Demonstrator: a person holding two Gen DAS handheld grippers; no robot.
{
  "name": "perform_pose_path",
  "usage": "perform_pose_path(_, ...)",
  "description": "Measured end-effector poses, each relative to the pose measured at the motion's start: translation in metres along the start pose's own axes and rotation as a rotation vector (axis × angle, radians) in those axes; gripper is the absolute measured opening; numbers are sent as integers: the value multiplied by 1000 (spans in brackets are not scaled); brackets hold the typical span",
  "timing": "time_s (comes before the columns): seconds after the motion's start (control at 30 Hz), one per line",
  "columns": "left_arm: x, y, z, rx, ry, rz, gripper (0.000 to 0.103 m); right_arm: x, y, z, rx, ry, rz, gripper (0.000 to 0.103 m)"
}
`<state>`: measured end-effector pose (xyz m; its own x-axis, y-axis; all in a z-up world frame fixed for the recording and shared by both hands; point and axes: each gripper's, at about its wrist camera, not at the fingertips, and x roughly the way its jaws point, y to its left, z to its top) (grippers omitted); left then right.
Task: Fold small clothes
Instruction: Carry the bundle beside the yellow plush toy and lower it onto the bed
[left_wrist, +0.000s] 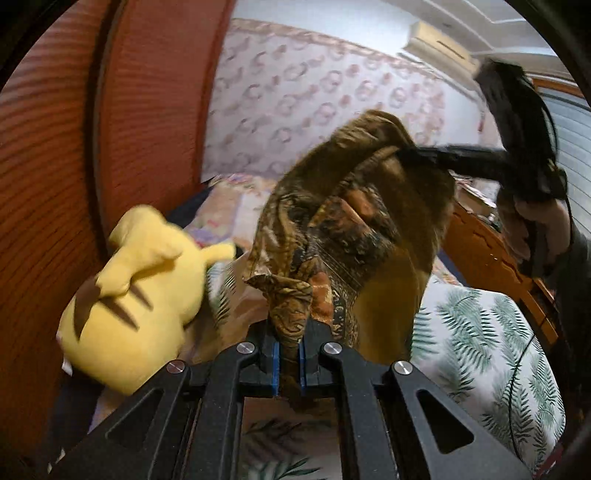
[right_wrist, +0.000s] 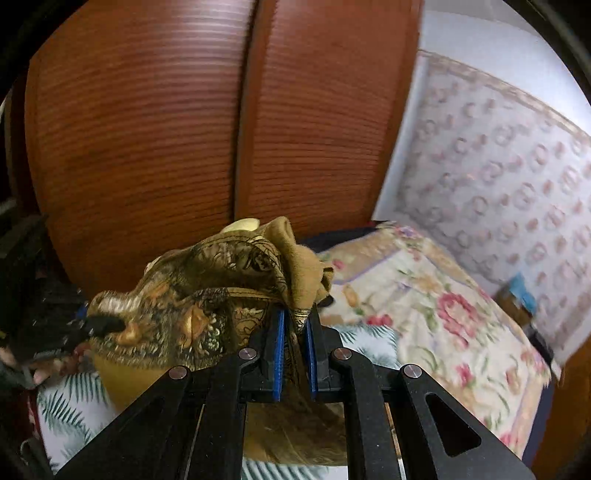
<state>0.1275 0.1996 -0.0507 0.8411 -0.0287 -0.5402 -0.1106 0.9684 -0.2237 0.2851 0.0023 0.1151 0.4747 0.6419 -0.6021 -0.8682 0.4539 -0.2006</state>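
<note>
Two handheld grippers lift a brown patterned garment (left_wrist: 354, 221) clear of a bed, each clamped tight on a bunched edge of the cloth. In the left wrist view, the left gripper (left_wrist: 290, 354) has its blue-padded jaws nearly together, with a twisted fold of the printed fabric pinched between them; the cloth rises from there and stretches up and to the right toward the right gripper (left_wrist: 402, 151), which bites its far end while a person's hand (left_wrist: 539, 225) grasps the black handle. In the right wrist view, the right gripper (right_wrist: 295, 332) likewise stands narrow, its pads closed on a gathered corner where the plain tan lining shows, and the garment drapes away to the left to the tip of the left gripper (right_wrist: 107, 325). The garment hangs in the air between the two tools, its lower part sagging over the palm-leaf bedsheet (left_wrist: 480, 332). A yellow plush toy (left_wrist: 140, 295) lies on the bed at the left, beside a reddish wooden wardrobe (right_wrist: 184, 129). A floral quilt (right_wrist: 443, 314) covers the bed farther back, against a wall hung with patterned wallpaper (left_wrist: 314, 103). An air conditioner (left_wrist: 439, 44) sits high on the wall. Both views are blurred.
</note>
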Motion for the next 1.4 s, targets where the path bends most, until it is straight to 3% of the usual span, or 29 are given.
perform_pose_path(0.17, 13, 19, -25, -51, 66, 49, 8, 69, 2, 27, -47, 38, 53, 11)
perform_pose_path(0.23, 9, 22, -31, -68, 75, 52, 8, 87, 8, 30, -92, 28, 34, 14)
perform_pose_path(0.33, 9, 29, -36, -77, 82, 60, 8, 93, 10, 24, -30, 47, -3, 34)
perform_pose_path(0.4, 13, 31, -37, -83, 95, 66, 8, 97, -2, 19, 28, 54, -9, 55)
perform_pose_path(0.43, 14, 32, -36, -85, 100, 65, 8, 98, -8, 14, 43, 52, -26, 57)
perform_pose_path(0.5, 15, 31, -34, -82, 100, 69, 8, 102, -15, 1, 85, 63, -23, 58)
perform_pose_path(0.6, 14, 28, -29, -47, 94, 82, 8, 111, -17, -24, 165, 103, 87, 58)
perform_pose_path(0.73, 18, 30, -27, -42, 109, 103, 10, 138, -23, -53, 172, 179, 44, 58)
perform_pose_path(0.83, 17, 30, -26, -29, 108, 129, 20, 153, -28, -60, 217, 185, 49, 58)
perform_pose_path(0.93, 9, 26, -25, -7, 83, 141, 39, 161, -26, -51, 220, 175, 33, 58)
perform_pose_path(1.03, -4, 18, -21, 20, 55, 124, 54, 144, -18, -64, 269, 152, 14, 58)
perform_pose_path(1.1, -14, 7, -18, 47, 25, 115, 81, 122, -14, -77, 306, 125, 9, 58)
perform_pose_path(1.4, -42, -49, -13, 137, -46, 46, 82, 19, 20, -106, 336, 1, -73, 58)
